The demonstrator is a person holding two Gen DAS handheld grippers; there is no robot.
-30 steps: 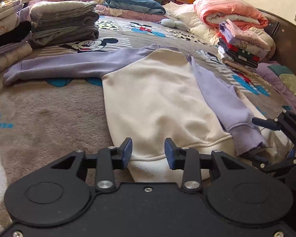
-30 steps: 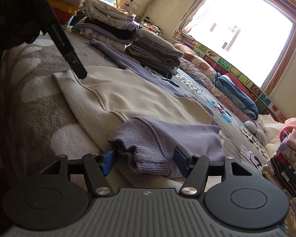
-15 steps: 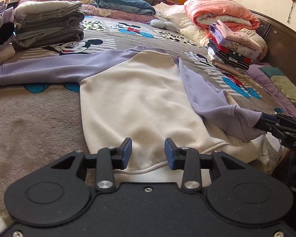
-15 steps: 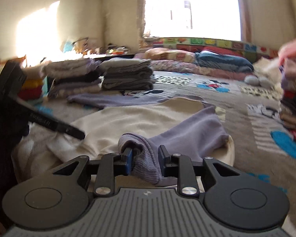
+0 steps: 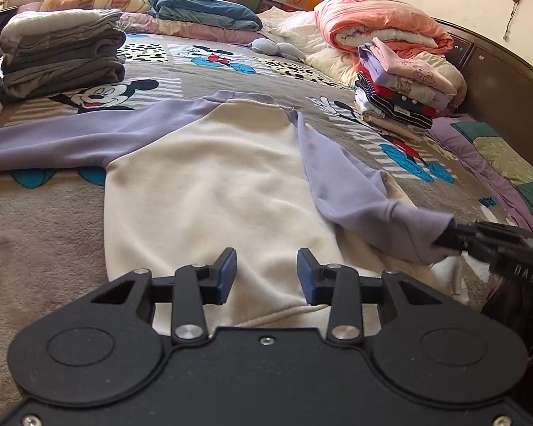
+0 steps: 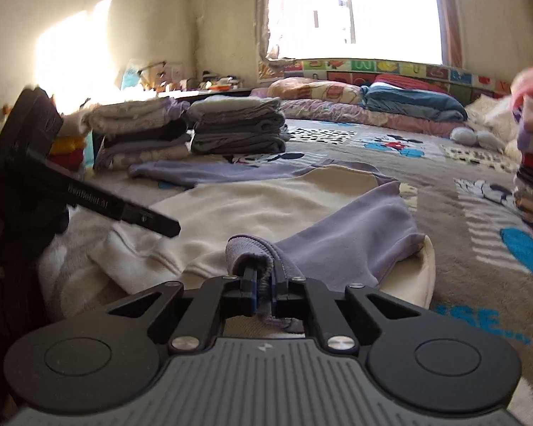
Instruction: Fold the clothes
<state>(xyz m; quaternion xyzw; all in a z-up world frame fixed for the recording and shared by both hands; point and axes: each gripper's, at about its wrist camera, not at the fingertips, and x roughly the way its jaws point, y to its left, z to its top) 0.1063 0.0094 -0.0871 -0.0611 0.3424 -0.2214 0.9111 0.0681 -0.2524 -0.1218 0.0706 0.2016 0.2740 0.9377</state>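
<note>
Lying spread flat on the Mickey Mouse blanket, the cream sweatshirt with lilac sleeves fills the middle of the left wrist view, though its hem disappears behind the black body of the left gripper. That gripper hovers just above the hem with its blue-padded fingers set wide apart and nothing between them. The far sleeve stretches out leftward and is cut off by the frame edge. At the right edge, only the dark tip of the right gripper shows, meeting the end of the near sleeve; the grip itself is hard to make out there.

The right wrist view settles it: the right gripper's fingers are pinched nearly together on the ribbed cuff, which bunches up over them, with the sleeve draped across the cream body behind. This view also shows the bright window and the left gripper as a blurred black bar at the left. A stack of folded grey clothes appears in both views, while the striped pile is clear only from the left wrist.
</note>
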